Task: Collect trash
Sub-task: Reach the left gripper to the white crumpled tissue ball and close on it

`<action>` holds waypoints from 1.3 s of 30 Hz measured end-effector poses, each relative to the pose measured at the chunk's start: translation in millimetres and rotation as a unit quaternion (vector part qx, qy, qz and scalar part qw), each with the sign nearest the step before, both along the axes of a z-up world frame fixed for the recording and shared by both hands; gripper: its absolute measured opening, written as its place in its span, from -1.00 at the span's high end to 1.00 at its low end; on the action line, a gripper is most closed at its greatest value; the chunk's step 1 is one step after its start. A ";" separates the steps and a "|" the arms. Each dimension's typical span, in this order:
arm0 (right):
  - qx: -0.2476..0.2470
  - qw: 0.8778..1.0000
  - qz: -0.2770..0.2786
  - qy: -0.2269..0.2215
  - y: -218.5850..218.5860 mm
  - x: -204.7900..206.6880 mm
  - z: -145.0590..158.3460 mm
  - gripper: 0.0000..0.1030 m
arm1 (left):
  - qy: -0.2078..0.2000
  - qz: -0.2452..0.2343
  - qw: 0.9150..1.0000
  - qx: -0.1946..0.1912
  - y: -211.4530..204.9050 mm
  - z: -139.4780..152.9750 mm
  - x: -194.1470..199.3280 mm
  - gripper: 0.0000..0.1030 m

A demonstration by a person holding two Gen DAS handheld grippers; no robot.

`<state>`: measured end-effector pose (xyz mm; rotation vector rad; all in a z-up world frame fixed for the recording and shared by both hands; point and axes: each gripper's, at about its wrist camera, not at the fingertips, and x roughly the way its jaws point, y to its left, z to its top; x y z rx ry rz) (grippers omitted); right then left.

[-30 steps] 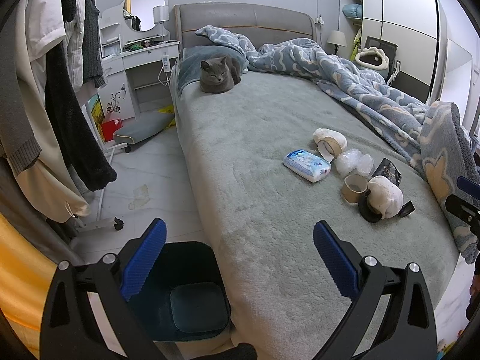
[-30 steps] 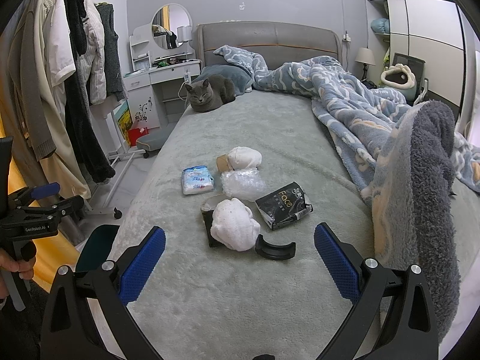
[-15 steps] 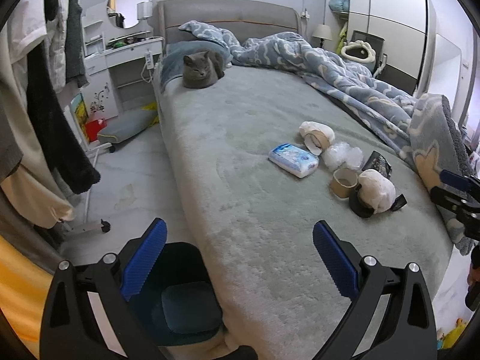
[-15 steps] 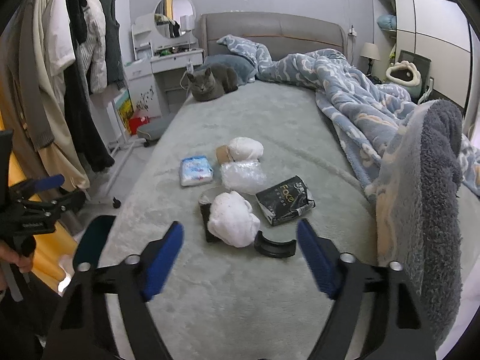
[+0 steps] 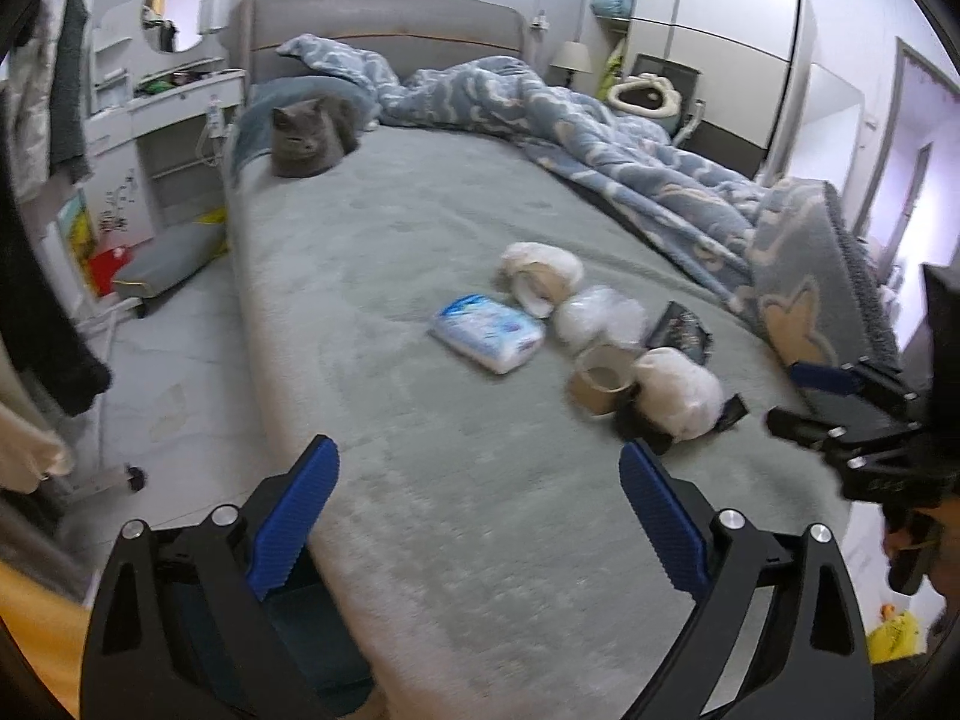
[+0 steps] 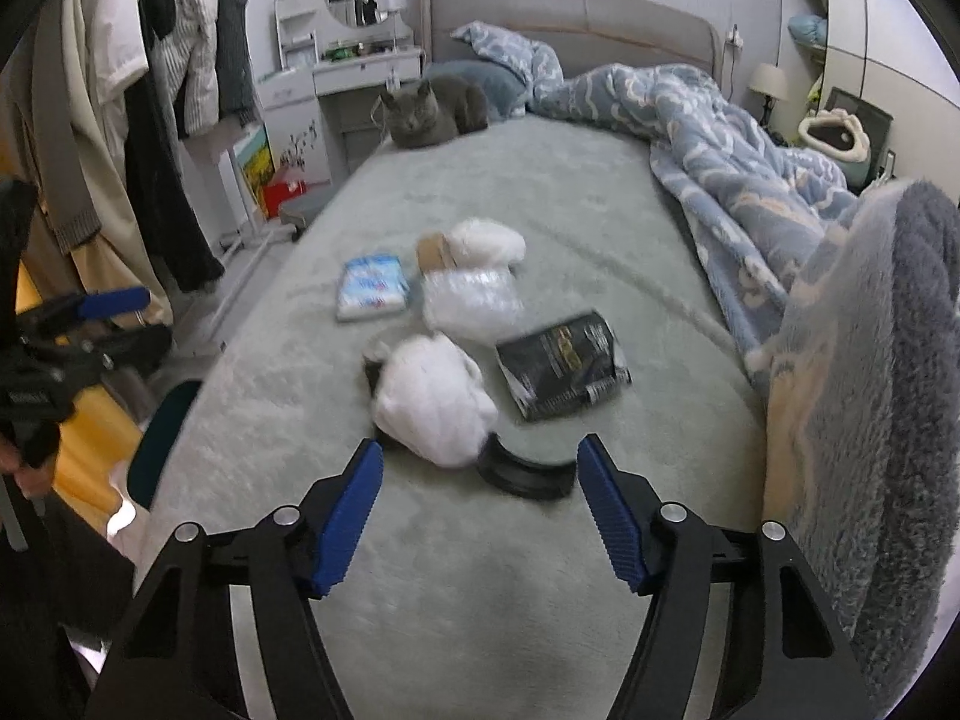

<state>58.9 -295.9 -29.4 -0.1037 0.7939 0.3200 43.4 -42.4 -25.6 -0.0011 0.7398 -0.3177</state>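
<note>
Two pairs of tongs are hanging parted and empty over the plush grey bed: the right tongs, having narrowed since a second ago, are framing a fluffy white wad and a curved black plastic piece at 12 o'clock; the left tongs are gaping wide, with a glossy tissue pack beyond.

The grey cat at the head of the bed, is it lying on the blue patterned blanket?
No, the grey cat lies on the green bed cover beside the pillow, clear of the blue patterned blanket.
</note>
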 end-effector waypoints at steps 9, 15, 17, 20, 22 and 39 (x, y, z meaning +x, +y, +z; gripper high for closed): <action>-0.010 0.999 0.009 0.030 -9.4 15.1 -19.6 -0.17 | 0.002 -0.067 0.998 -0.022 -33.8 -3.3 13.1 -0.64; -0.009 0.999 0.017 0.051 -15.4 23.7 -32.8 -0.13 | 0.006 -0.110 0.993 -0.049 -59.4 -3.8 19.8 -0.63; -0.011 0.998 0.020 0.055 -15.5 25.4 -37.7 -0.13 | 0.011 -0.119 0.991 -0.055 -68.3 -5.5 22.6 -0.58; -0.008 0.998 0.028 0.062 -16.8 28.7 -44.4 -0.13 | 0.032 -0.133 0.988 -0.077 -79.0 -11.4 29.9 -0.53; -0.005 0.997 0.033 0.065 -18.1 31.0 -48.3 -0.12 | 0.045 -0.138 0.985 -0.089 -85.3 -16.5 34.9 -0.46; 0.015 0.997 0.058 0.053 -30.7 29.9 -54.6 -0.01 | 0.130 -0.128 0.973 -0.139 -110.9 -51.0 63.4 -0.17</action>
